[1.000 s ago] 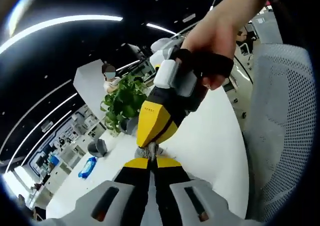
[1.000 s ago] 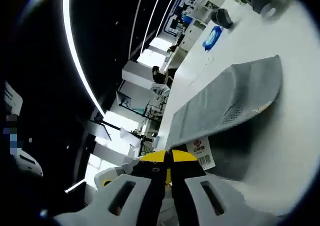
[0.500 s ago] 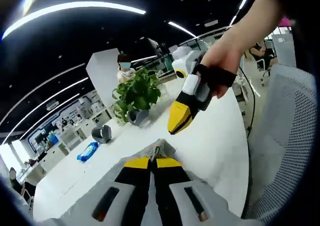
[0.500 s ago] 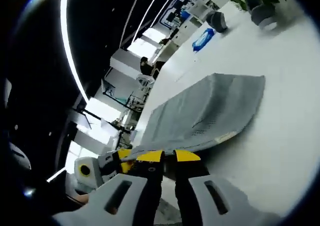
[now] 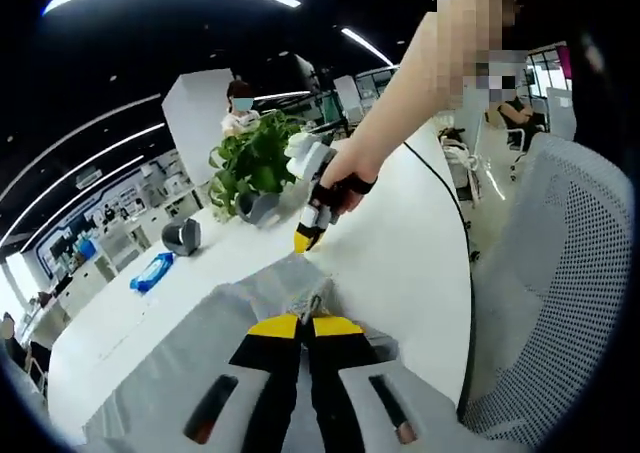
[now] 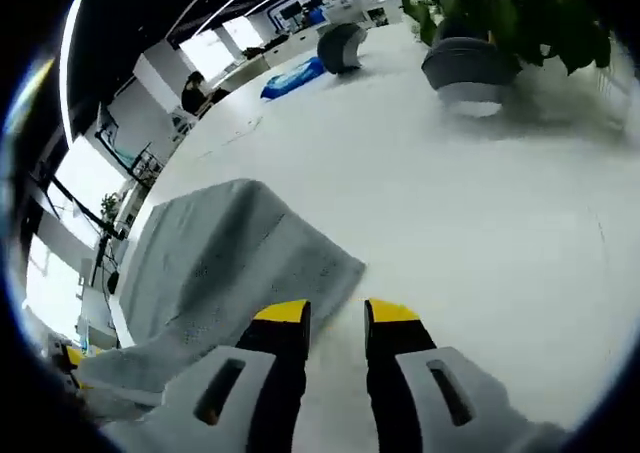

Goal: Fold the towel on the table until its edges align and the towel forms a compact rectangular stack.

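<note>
Grey towel point(image 5: 210, 343) lies on the white bench point(image 5: 400, 263), one part raised toward the left gripper point(image 5: 305, 325). Its jaws are closed tight on a towel corner, probably to carry that edge over for the fold. Right gripper point(image 6: 335, 313) has jaws apart with nothing between them, bare bench showing in the gap, just beside the towel's near corner point(image 6: 230, 263); in the left gripper view it sits past the towel's far edge, a hand wrapped round it. Likely placed there to pin or grab that corner. Potted plant point(image 5: 255, 163), blue packet point(image 6: 292, 76) and grey cup point(image 6: 340, 45) stand well apart from the towel.
</note>
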The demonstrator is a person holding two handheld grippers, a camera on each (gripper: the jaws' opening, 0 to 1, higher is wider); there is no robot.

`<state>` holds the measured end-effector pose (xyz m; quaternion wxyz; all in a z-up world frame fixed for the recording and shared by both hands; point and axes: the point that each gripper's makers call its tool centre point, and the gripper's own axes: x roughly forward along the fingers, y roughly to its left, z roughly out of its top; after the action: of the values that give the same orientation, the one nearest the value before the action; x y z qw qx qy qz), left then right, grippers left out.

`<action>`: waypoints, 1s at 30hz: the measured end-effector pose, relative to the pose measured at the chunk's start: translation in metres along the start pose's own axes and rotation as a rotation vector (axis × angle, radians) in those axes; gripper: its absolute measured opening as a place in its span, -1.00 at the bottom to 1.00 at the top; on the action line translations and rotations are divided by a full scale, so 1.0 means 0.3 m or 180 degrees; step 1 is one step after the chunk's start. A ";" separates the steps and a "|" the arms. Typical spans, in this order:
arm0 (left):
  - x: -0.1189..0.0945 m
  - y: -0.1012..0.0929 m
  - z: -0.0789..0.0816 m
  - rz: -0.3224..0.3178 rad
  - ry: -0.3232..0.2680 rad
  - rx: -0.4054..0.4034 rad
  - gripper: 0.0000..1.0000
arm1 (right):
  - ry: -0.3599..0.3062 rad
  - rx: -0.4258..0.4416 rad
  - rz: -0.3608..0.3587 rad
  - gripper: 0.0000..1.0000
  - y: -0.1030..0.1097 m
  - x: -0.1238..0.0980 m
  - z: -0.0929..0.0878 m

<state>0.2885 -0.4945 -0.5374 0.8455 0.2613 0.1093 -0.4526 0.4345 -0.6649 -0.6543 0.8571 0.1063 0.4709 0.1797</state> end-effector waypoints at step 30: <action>-0.031 -0.211 0.545 -0.0916 -0.0729 0.0007 -0.97 | -0.1203 -0.0363 0.0712 -1.00 0.125 -0.483 0.422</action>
<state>0.2227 -0.6052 -0.4180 0.7786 0.1907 0.0480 -0.5959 0.4625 -0.6914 -0.4622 0.9095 0.1410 0.2763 0.2768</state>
